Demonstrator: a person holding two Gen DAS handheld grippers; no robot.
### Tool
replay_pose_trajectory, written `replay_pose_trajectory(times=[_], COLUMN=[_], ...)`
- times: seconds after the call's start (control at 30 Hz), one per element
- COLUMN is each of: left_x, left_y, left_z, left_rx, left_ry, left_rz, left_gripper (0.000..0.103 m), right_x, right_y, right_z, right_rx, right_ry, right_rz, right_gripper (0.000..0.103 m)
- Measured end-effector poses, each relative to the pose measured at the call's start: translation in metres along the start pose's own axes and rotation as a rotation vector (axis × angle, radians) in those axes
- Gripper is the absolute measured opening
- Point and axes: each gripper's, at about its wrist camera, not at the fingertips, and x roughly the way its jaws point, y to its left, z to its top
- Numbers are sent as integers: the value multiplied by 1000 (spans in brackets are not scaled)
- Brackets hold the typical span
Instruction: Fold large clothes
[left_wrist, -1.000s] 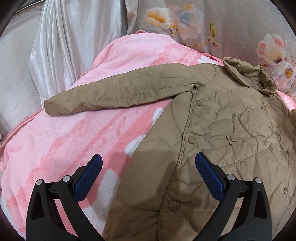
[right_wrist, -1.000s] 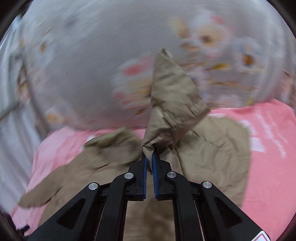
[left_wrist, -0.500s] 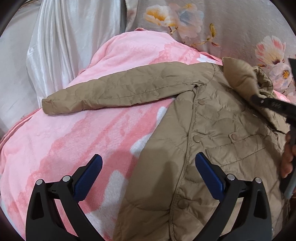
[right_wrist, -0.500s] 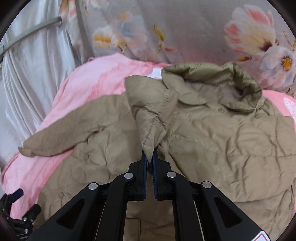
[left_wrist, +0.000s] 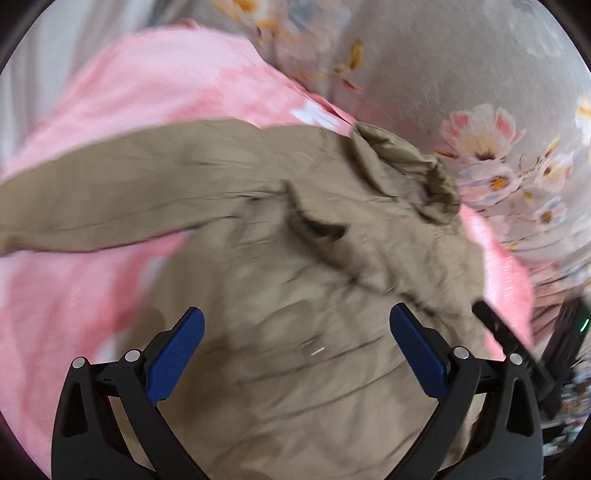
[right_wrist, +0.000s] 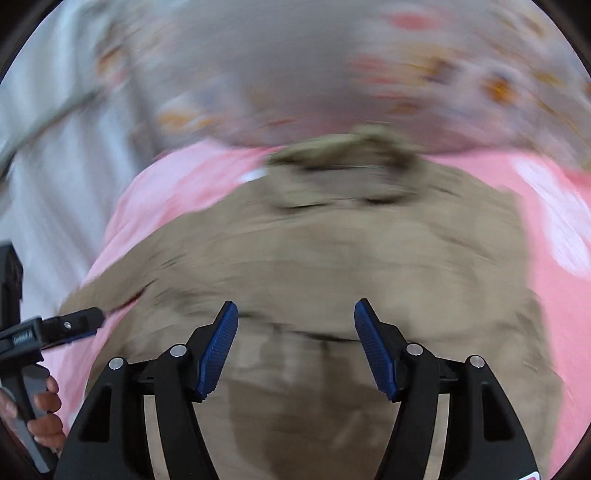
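A tan quilted jacket (left_wrist: 303, 266) lies on a pink blanket (left_wrist: 155, 92), collar (left_wrist: 410, 173) at the far end. One sleeve (left_wrist: 103, 192) stretches out to the left; the other is folded over the body. My left gripper (left_wrist: 295, 343) hovers open above the jacket's lower body, nothing between its fingers. In the blurred right wrist view the jacket (right_wrist: 332, 258) fills the middle. My right gripper (right_wrist: 295, 339) hangs over it with its jaws opening, and nothing is between them. The right gripper's finger (left_wrist: 506, 336) shows at the right edge of the left wrist view.
A grey floral cloth (left_wrist: 461, 92) rises behind the blanket. White curtain fabric (right_wrist: 55, 177) hangs at the left. A hand (right_wrist: 44, 410) holds the left gripper's handle at the lower left of the right wrist view.
The right gripper has let go of the sleeve, which now lies folded over the jacket's body, and its jaws have spread. The left gripper has swung right, over the jacket. Both views are now motion-blurred.
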Motion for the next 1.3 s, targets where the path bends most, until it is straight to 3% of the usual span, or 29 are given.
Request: replay_pose_trajectory(times=[0.1, 0.17, 0.27, 0.3, 0.37, 0.43, 0.47, 0.53, 0.67, 0.77, 0.8, 1.0, 1.07, 1.13, 1.17, 1.23, 1.3], left_x=[43, 66, 90, 90, 91, 96, 99, 96, 67, 85, 97, 108, 104, 95, 82, 59, 40], left_y=[-12, -10, -5, -6, -11, -15, -16, -21, -33, -33, -31, -42, -45, -47, -44, -45, -57], left_z=[21, 28, 33, 34, 37, 42, 46, 53, 54, 43, 36, 15, 13, 10, 7, 8, 16], left_rx=[-98, -147, -221, -218, -189, -162, -151, -120, -13, 68, 89, 218, 248, 276, 290, 318, 340], left_ry=[97, 141, 132, 118, 105, 134, 138, 104, -39, -18, 3, -63, -72, -89, -105, -144, -193], left_rz=[-72, -60, -46, -39, -31, -28, -16, 8, 62, 146, 178, 281, 318, 352, 362, 395, 399], left_gripper=[98, 98, 95, 89, 63, 20, 18, 7, 6, 6, 6, 9, 13, 30, 33, 42, 42], right_x=[-10, -8, 7, 14, 27, 41, 42, 38, -6, 18, 36, 54, 50, 34, 21, -3, -15], right_y=[-82, -123, -159, -164, -172, -170, -169, -164, -125, -120, -127, -137, -131, -125, -123, -115, -100], right_z=[8, 7, 4, 3, 4, 10, 13, 22, 31, 22, 16, 4, 4, 0, -5, -9, -3], right_rx=[262, 402, 532, 553, 589, 578, 569, 544, 323, 203, 205, 202, 162, 126, 110, 75, 44], right_ry=[-9, 5, 12, 18, 35, 17, 6, -62, -237, -175, -117, -53, -35, -40, -59, -118, -161], right_rz=[-19, 13, 47, 57, 74, 76, 64, 54, -5, -158, -199, -236, -274, -321, -351, -396, -367], right_gripper=[66, 66, 65, 64, 59, 47, 23, 8, 6, 5, 5, 7, 18, 27, 32, 34, 34])
